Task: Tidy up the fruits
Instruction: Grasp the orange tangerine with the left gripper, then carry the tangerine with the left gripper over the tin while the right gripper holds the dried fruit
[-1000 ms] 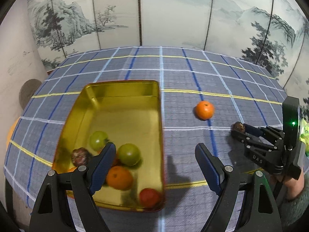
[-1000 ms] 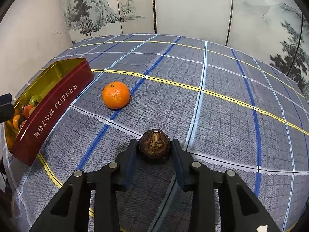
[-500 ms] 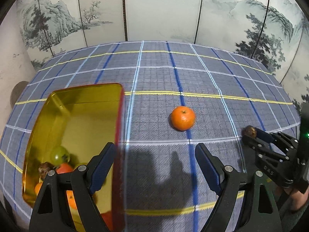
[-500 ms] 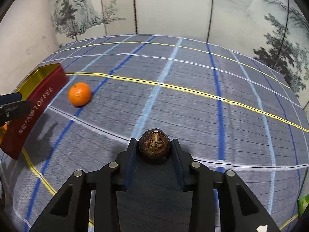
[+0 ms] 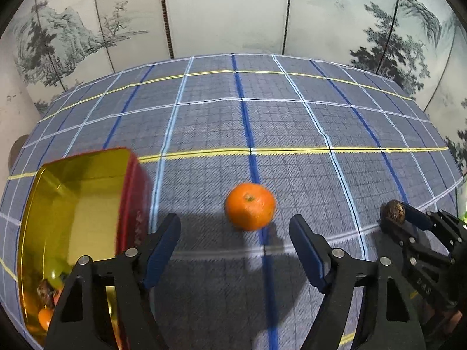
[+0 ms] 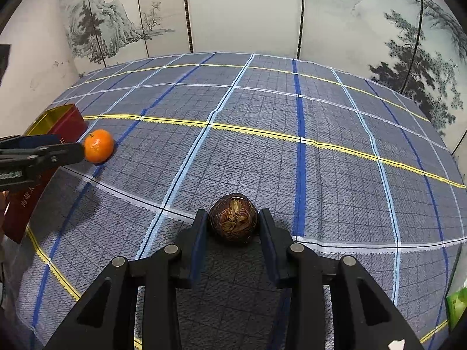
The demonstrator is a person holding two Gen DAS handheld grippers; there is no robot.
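Orange mandarin (image 5: pixel 250 206) is seen on the checked table (image 5: pixel 292 122), ahead of the closing, empty left gripper (image 5: pixel 235 240); a brown fruit (image 6: pixel 233 217) is clamped by the right gripper (image 6: pixel 233 227) beside the red tin (image 5: pixel 132 201).

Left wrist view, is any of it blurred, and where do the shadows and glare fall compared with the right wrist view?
Left wrist view: the tangerine and red tin are smeared by motion blur; glare gleams on the tin's gold lining, and gripper shadows fall on the tablecloth. Right wrist view: sharp; the brown fruit is crisp and shades the cloth beneath. Both bend the grid lines, fisheye-style.
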